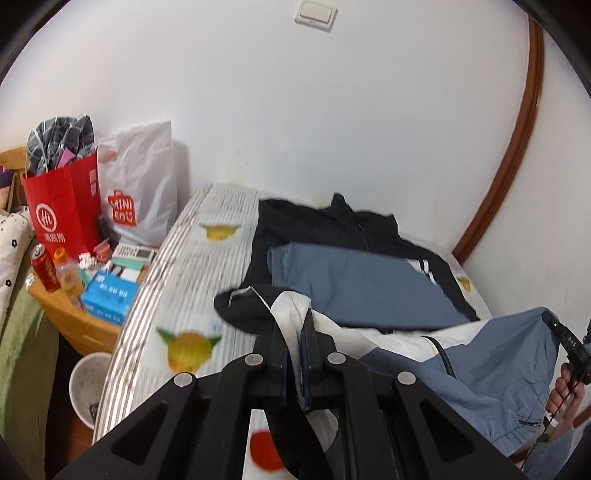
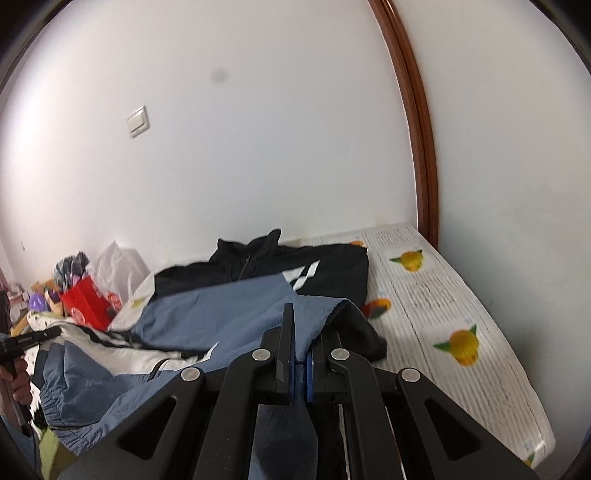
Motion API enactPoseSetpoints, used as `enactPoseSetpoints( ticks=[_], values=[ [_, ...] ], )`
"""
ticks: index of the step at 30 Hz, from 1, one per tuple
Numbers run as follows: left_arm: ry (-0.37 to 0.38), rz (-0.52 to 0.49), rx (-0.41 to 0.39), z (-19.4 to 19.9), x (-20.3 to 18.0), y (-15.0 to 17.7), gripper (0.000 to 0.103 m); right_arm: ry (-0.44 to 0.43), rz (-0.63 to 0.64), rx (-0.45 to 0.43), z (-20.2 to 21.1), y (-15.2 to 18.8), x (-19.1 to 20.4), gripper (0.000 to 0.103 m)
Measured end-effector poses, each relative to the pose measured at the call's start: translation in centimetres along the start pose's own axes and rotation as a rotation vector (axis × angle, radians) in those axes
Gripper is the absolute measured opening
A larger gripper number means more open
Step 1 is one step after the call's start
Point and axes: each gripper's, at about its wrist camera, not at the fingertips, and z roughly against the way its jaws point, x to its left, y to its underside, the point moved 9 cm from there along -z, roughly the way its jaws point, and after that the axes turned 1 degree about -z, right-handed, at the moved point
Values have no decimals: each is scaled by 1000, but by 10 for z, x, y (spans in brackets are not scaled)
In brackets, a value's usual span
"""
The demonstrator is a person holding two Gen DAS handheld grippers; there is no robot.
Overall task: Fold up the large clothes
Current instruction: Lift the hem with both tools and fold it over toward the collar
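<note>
Across the lower half of both wrist views lies a jacket (image 1: 369,288) in blue, black and white, spread over a bed (image 1: 177,280) with a striped cover printed with yellow fruit. Left gripper (image 1: 295,332), bottom centre of its view: jaws closed on a white fold of the jacket, the cloth pinched between the blue pads and trailing down below them. Right gripper (image 2: 301,332), bottom centre of its view: jaws closed on a blue edge of the jacket, fabric bunched over the pads. Black collar and zip sit at the far side of the bed against the white wall (image 1: 295,129); a white logo shows on the black chest in the right view. Left view, right edge: the right gripper's tip on the blue cloth, with a hand (image 1: 565,391) behind it. Right view, left edge: the other hand (image 2: 16,376) on its handle. Left view, left side: a nightstand (image 1: 74,321) crowded with a red bag (image 1: 62,206), a white bag (image 1: 144,177), a red can (image 1: 44,266) and a blue box (image 1: 110,295). Light switch (image 1: 316,13) at the top centre. Some motion blur on the bedcover.
</note>
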Motion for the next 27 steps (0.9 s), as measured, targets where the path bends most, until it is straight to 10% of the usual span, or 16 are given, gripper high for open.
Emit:
enactPoseSetpoints(
  ticks=[9, 27],
  values=[
    [-93, -7, -16, -59, 3, -39, 6, 7, -75, 21, -71, -30, -15, 4],
    [-218, 7, 208, -199, 32, -36, 9, 118, -50, 171, -219, -5, -42, 5]
  ],
)
